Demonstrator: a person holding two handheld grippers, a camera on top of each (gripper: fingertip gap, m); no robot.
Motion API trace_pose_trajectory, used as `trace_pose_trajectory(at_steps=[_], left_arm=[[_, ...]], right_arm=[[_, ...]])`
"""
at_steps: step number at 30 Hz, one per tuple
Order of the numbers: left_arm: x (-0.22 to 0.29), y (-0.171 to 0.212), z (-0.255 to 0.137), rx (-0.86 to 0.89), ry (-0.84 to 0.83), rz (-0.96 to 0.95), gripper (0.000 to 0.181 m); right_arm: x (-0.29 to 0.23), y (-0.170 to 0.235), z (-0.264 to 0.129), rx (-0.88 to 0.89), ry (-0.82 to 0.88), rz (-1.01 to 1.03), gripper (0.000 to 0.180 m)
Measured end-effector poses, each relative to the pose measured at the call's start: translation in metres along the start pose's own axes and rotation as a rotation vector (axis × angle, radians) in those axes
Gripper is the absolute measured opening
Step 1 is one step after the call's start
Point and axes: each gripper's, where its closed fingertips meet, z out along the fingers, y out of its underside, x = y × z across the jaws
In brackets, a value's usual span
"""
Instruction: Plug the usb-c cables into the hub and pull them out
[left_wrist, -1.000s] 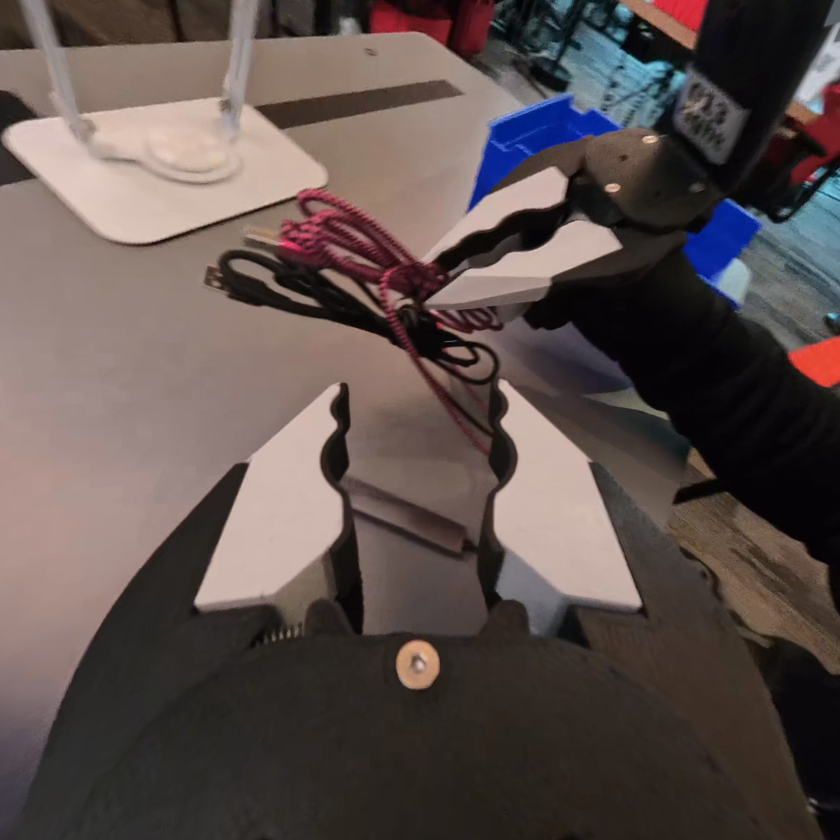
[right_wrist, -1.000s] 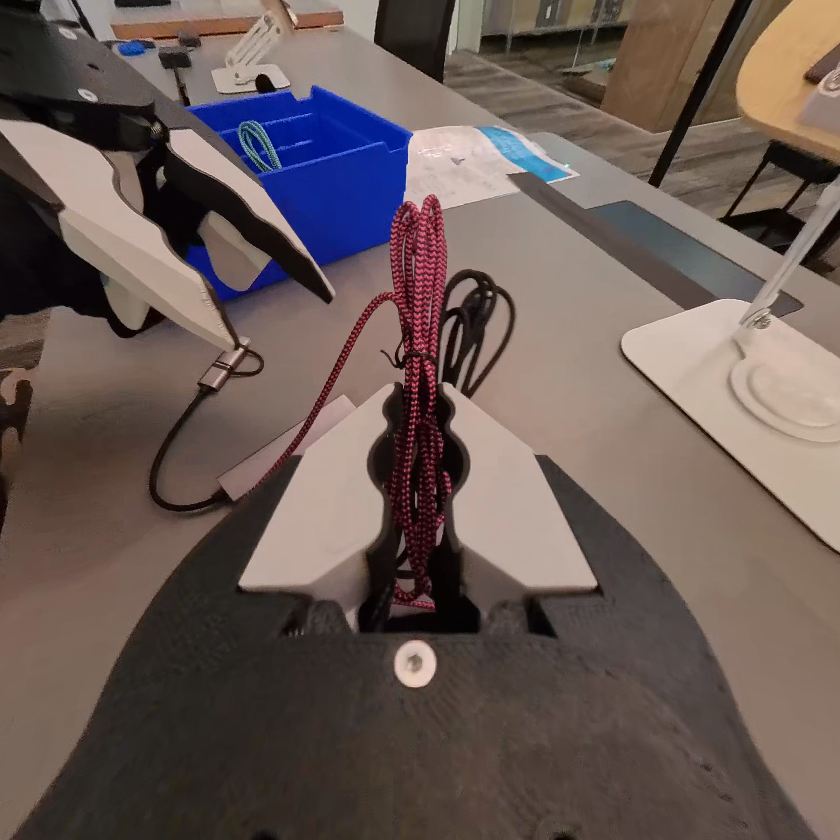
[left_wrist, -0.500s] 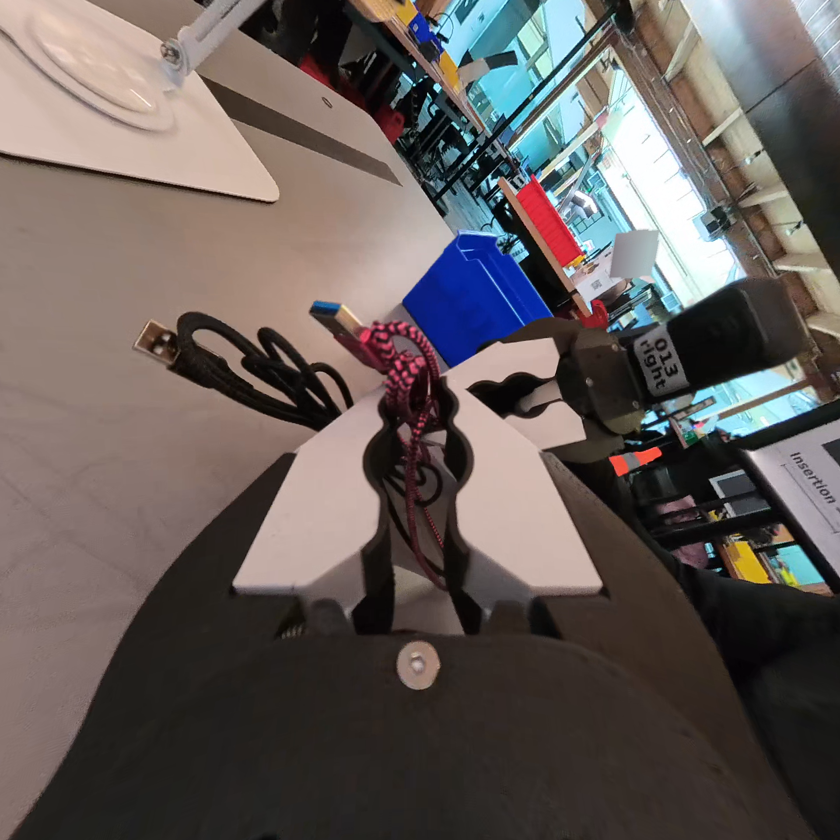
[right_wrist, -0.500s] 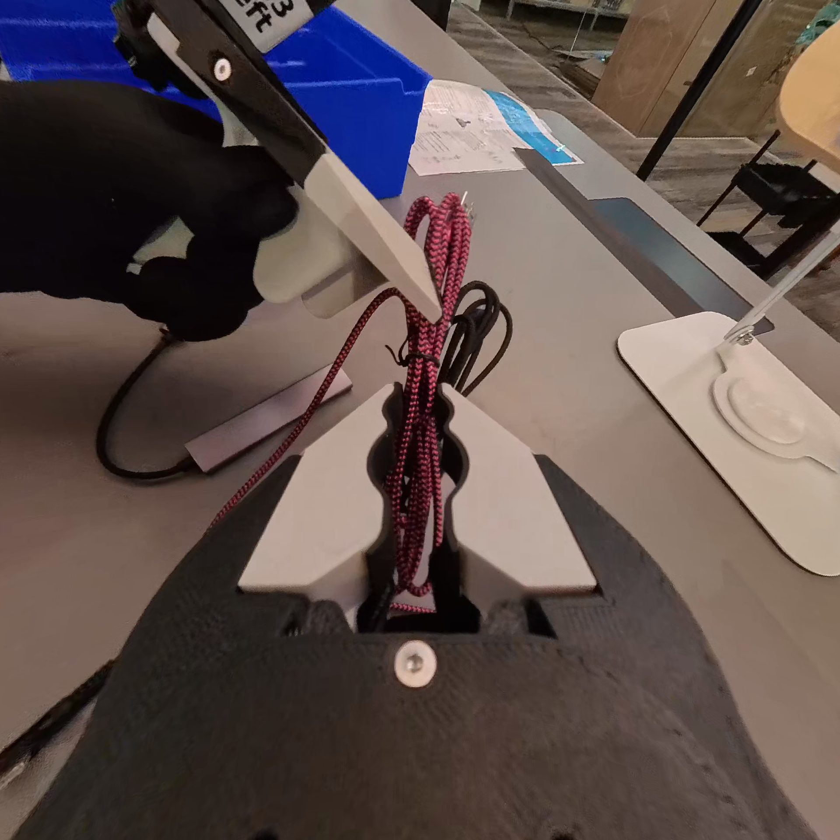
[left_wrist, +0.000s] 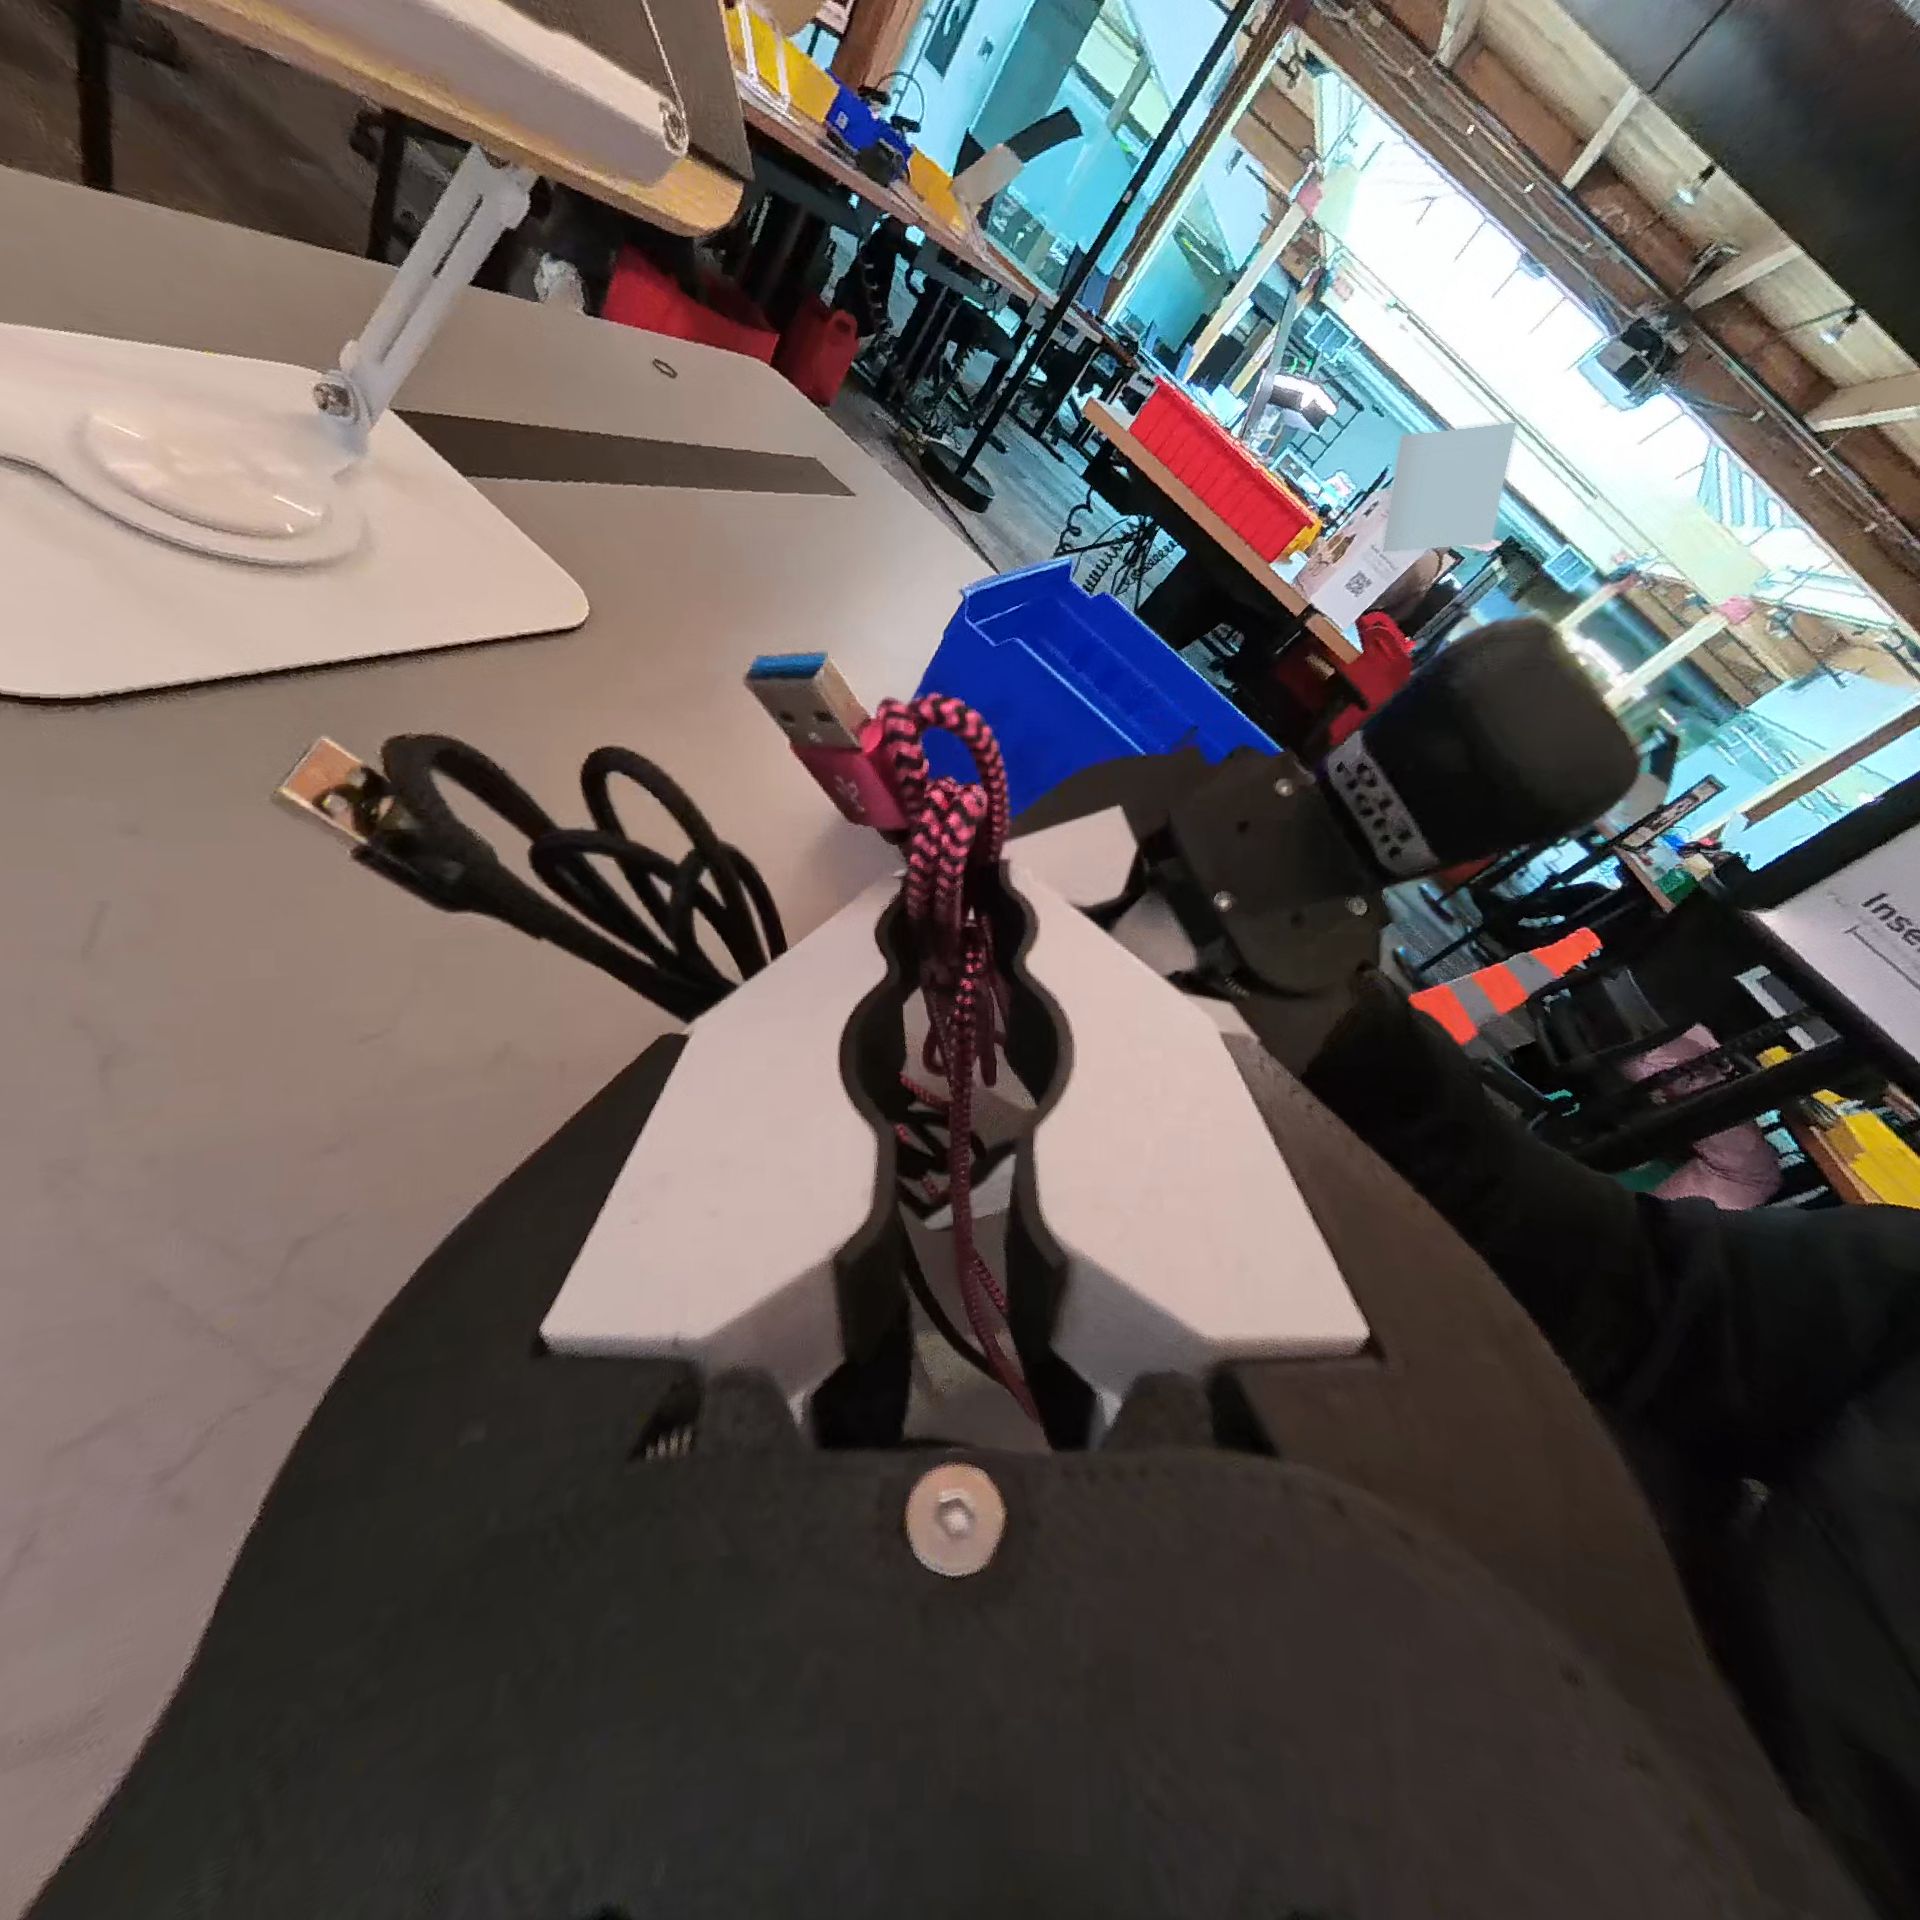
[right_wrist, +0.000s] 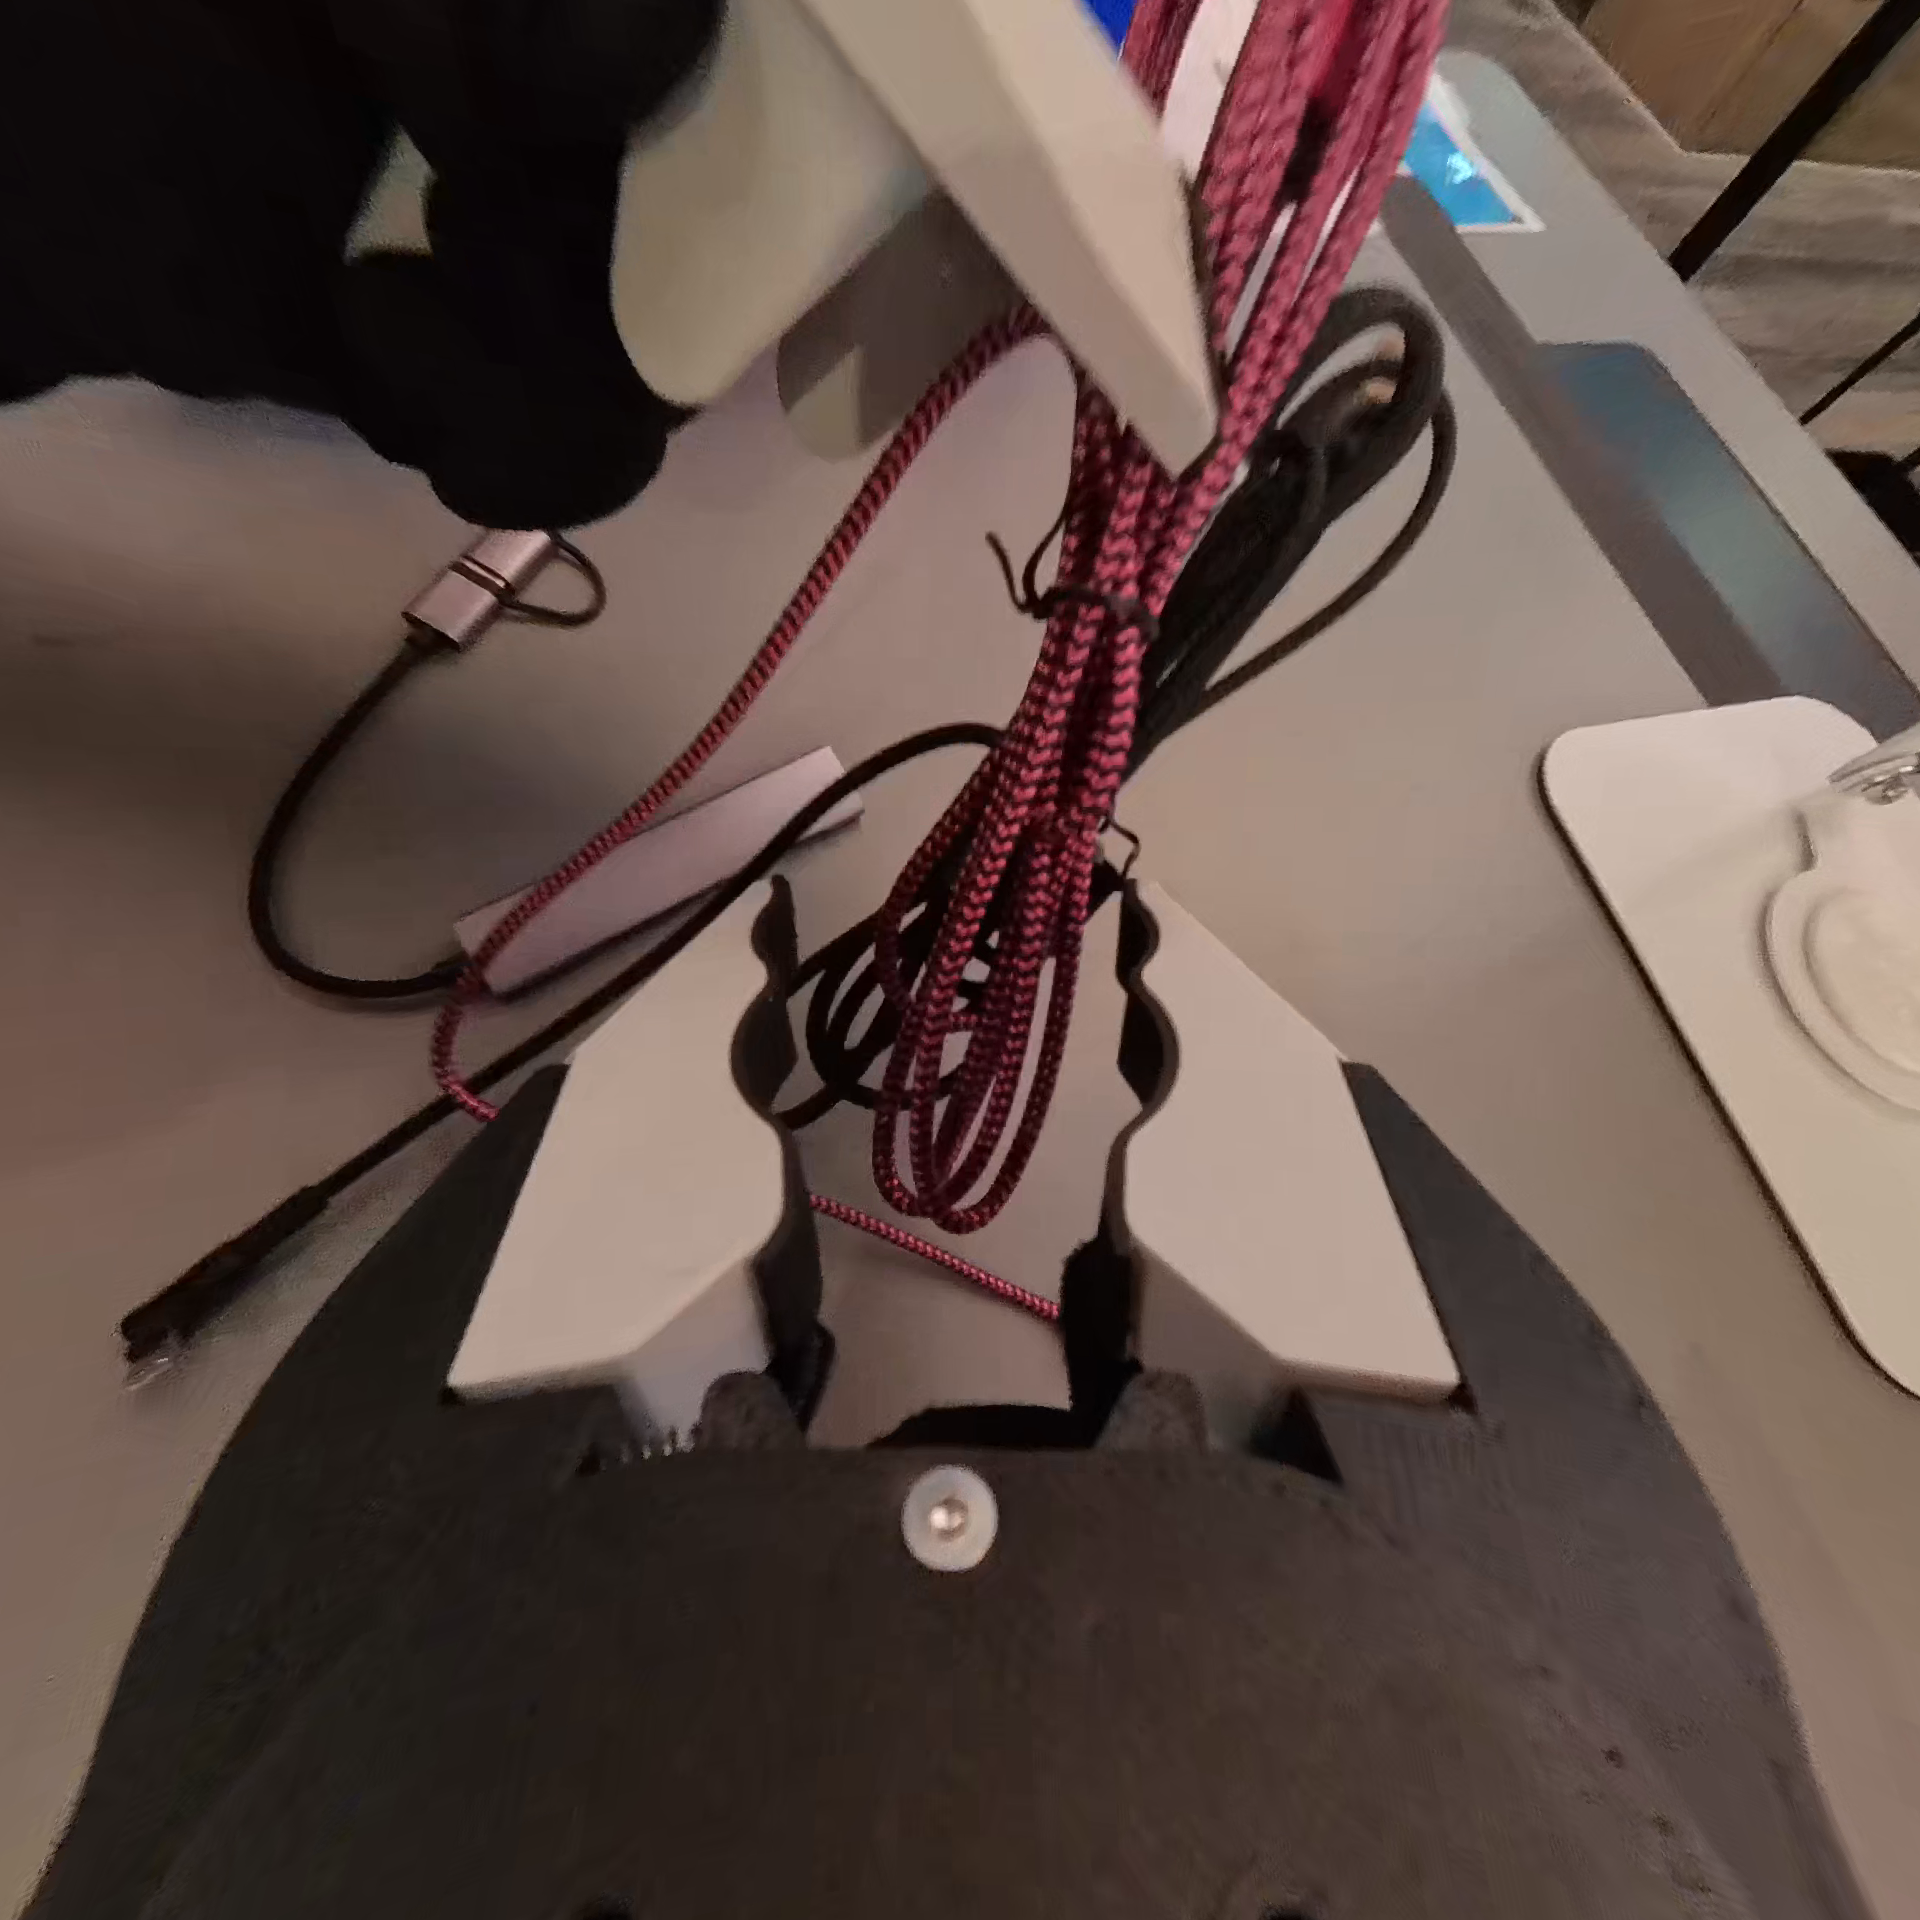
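Red braided cable (left_wrist: 951, 831) clamped in left gripper (left_wrist: 954, 914); right gripper (right_wrist: 951, 945) spread.

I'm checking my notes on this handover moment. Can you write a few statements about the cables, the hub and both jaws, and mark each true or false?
1. The left gripper has its jaws closed on the pink braided cable. True.
2. The right gripper also clamps the bundle. False: its jaws stand open, with the coils hanging between them.
3. The grey hub lies flat on the table. True.
4. The blue bin sits on the white lamp base. False: it stands apart, farther along the table.
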Motion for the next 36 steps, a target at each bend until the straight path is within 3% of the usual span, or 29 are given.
trace_pose_trajectory(at_steps=[2,6,8,16,19,21,23,27,31,36], left_arm=[[0.000,0.000,-0.001,0.006,-0.003,-0.004,0.010],[0.009,-0.009,-0.004,0.072,0.039,-0.029,0.009],[0.012,-0.013,-0.004,0.078,0.044,-0.018,0.009],[0.027,-0.039,-0.011,0.144,0.044,0.039,0.008],[0.018,-0.043,-0.019,0.122,-0.059,0.091,0.008],[0.020,-0.041,-0.021,0.107,-0.080,0.103,0.008],[0.022,-0.035,-0.016,0.084,-0.102,0.109,0.008],[0.036,-0.023,0.000,0.054,-0.077,0.090,0.008],[0.044,-0.017,0.004,0.040,-0.080,0.095,0.010],[0.056,-0.015,-0.002,0.012,0.020,0.096,0.024]], right_arm=[[0.002,0.010,0.010,-0.042,0.017,0.027,0.048],[-0.002,0.024,0.027,-0.079,0.006,0.106,0.044],[-0.006,0.022,0.029,-0.051,-0.010,0.133,0.021],[0.020,0.031,0.020,-0.135,0.087,0.169,0.062],[0.023,0.019,-0.003,-0.086,0.157,0.116,0.063],[0.025,-0.005,-0.026,0.008,0.234,0.049,0.051],[0.021,-0.033,-0.043,0.089,0.287,-0.034,0.052],[0.020,-0.057,-0.044,0.072,0.355,-0.118,0.054],[0.022,-0.056,-0.039,0.036,0.391,-0.150,0.013],[0.029,-0.066,-0.057,0.184,0.354,0.019,0.009]])
